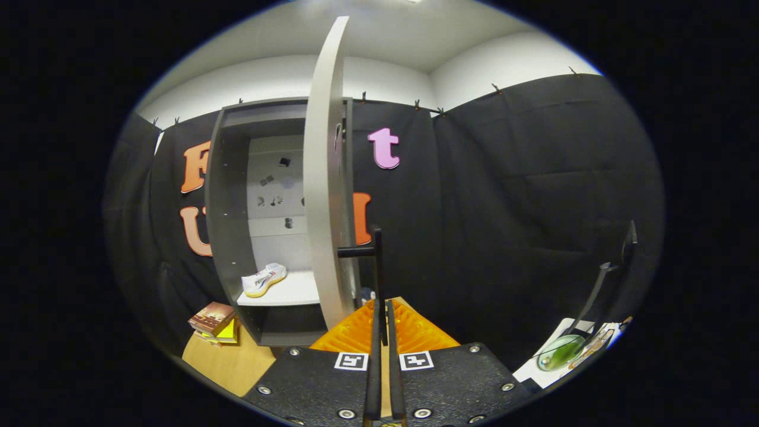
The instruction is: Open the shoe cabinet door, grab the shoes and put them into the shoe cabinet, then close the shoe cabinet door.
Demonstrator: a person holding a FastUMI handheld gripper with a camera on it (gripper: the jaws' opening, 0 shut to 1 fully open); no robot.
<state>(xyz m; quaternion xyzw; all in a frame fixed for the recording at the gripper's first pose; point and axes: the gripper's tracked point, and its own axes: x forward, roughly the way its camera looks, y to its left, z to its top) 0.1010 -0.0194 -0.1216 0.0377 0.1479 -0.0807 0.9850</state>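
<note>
Fingers [384, 323]: brought together with hardly a gap, closed around the slim dark handle [375, 261] of the cabinet door; the handle's upright bar runs down between them, its lower end hidden behind the fingertips, so firm pressing from both sides is probable but hard to confirm.

Shoe cabinet [228, 196]: grey, upright, open at the front, standing against the black cloth wall. Back panel pale, carrying several small dark marks too small to identify. Bottom compartment in shadow, contents indistinct.

Cabinet door [323, 178]: pale, swung outward and seen almost edge-on, bowed by the lens; it conceals the right portion of the cabinet interior.

Shoe [264, 279]: one white trainer with a yellowish sole, lying on the lower shelf [290, 293] inside the cabinet, left of the door. A second shoe cannot be made out.

Worktop [228, 365]: light wood, partly covered by the gripper body.

Stack of books or boxes [212, 321]: beside the cabinet's left foot, detail unclear.

Greenish round object [560, 353]: far right on a white surface, cut off and blurred.
</note>
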